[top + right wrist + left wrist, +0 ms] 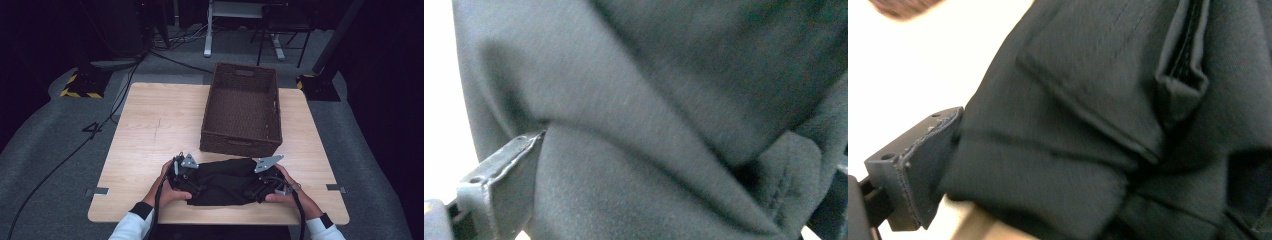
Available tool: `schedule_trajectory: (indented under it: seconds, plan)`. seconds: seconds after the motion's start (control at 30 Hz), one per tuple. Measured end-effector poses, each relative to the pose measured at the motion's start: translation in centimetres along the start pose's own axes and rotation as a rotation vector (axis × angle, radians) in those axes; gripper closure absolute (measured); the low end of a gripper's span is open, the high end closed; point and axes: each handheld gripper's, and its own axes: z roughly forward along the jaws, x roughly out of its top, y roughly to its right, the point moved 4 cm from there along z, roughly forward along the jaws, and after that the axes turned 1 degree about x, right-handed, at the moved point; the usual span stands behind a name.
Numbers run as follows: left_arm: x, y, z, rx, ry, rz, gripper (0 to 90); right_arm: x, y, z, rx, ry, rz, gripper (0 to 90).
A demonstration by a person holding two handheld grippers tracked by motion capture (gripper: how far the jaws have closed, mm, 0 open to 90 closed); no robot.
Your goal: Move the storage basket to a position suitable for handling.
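Both grippers sit at the near edge of the light wooden table (150,125), each at one end of a folded black garment (222,180) that lies flat between them. From above, the left gripper (186,176) is held in the person's left hand (167,190) against the garment's left end, its grey three-cornered plate on top, and the right gripper (260,184) is held in the right hand (285,192) against the right end, likewise under its grey plate. Seen from the left gripper's own camera, one black jaw shows at the lower left with the dark cloth (1088,125) bulging over it, a stitched hem and a folded seam visible in the fabric; the other jaw is buried under the cloth, so it appears clamped on the garment. Seen from the right gripper's camera, one jaw again shows at the lower left with thick folds of the same cloth (649,125) pressed against it, and a dark edge at the far right, so it too seems closed on the garment. Just beyond the garment stands an open brown wicker basket (241,141) with handle slots, close to the fabric's far edge. White sleeves (135,225) show at the bottom of the high view.
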Motion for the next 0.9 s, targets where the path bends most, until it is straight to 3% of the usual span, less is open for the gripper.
schedule_trajectory:
  seconds: [0.1, 0.17, 0.27, 0.3, 0.33, 0.4, 0.43, 0.47, 0.53, 0.6, 0.63, 0.67, 0.8, 0.83, 0.9]
  plan:
    - [1.0, -0.7, 0.3, 0.074, 0.014, 0.031, 0.3, -1.0, -0.2, -0.8, -0.02, 0.027, 0.034, 3.2]
    - [1.5, -0.8, 0.3, 0.083, 0.016, 0.037, 0.2, -1.7, -0.3, -1.4, -0.031, 0.04, 0.051, 7.9]
    - [1.5, -0.9, -0.5, 0.073, 0.024, 0.011, 1.2, -2.6, -0.1, -2.4, -0.06, 0.073, 0.107, 12.2]
    - [1.3, -0.9, -1.5, 0.05, 0.053, 0.013, 13.7, -3.0, 0.2, -2.8, -0.069, 0.09, 0.131, 13.7]
    - [1.3, -0.9, -1.5, 0.05, 0.053, 0.013, 21.9, -3.0, 0.2, -2.8, -0.069, 0.09, 0.131, 13.7]
    - [0.9, -0.8, -2.9, 0.047, 0.081, 0.005, 20.3, -3.1, 0.5, -3.1, -0.083, 0.101, 0.148, 15.0]
    - [0.7, -0.6, -3.3, 0.04, 0.086, -0.004, 11.8, -3.0, 0.5, -3.2, -0.09, 0.113, 0.157, 15.3]
    - [0.4, -0.4, -3.6, 0.028, 0.087, -0.002, 11.0, -2.8, 0.5, -3.4, -0.097, 0.127, 0.16, 15.4]
    - [-0.1, 0.2, -4.2, 0.013, 0.084, 0.023, 21.6, -2.5, 0.5, -3.7, -0.111, 0.152, 0.164, 15.5]
    - [-0.4, 0.7, -4.7, 0.001, 0.095, 0.014, 12.7, -2.1, 0.6, -4.0, -0.132, 0.178, 0.177, 15.5]
    - [-0.5, 1.0, -4.8, -0.011, 0.099, 0.011, 13.7, -1.9, 0.6, -4.0, -0.139, 0.186, 0.182, 15.6]
    - [-0.4, 1.3, -4.7, -0.015, 0.094, 0.023, 18.2, -1.6, 0.6, -4.1, -0.143, 0.196, 0.186, 15.6]
    - [0.4, 2.1, -3.3, -0.014, 0.066, 0.048, 15.1, -0.7, 1.2, -3.3, -0.176, 0.179, 0.201, 14.5]
    - [0.8, 2.0, -2.4, 0.022, 0.046, 0.047, 16.3, -0.6, 1.4, -3.2, -0.179, 0.174, 0.203, 13.0]
    - [0.9, 1.7, -1.7, 0.016, 0.036, 0.033, 15.7, -0.5, 1.6, -2.9, -0.183, 0.164, 0.206, 9.1]
